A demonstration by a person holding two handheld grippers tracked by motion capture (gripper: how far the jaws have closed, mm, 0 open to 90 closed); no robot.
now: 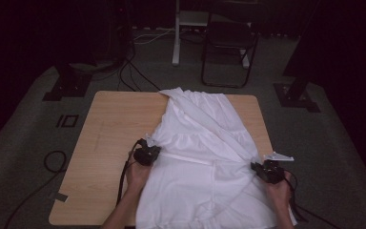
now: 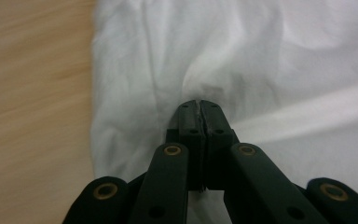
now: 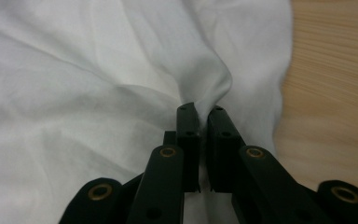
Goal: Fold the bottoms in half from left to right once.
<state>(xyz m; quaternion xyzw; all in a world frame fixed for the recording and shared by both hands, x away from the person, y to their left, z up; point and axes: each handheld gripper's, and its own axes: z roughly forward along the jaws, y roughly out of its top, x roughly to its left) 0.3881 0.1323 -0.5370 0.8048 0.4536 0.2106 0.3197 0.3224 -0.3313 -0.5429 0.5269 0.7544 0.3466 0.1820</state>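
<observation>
White garment (image 2: 242,56) pinched between both tools

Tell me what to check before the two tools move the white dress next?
1. Left tool pinching the white dress: ok, jaws shut on a fold near its edge.
2. Right tool pinching it: ok, cloth bunched between nearly shut jaws.
3. Both tools at matching sides of the dress: ok.
4. Dress lying flat: not ok, wrinkled and twisted.
5. Dress wholly on the table: not ok, the near hem hangs past the edge.
6. Grip strong enough to lift: cannot tell.
</observation>
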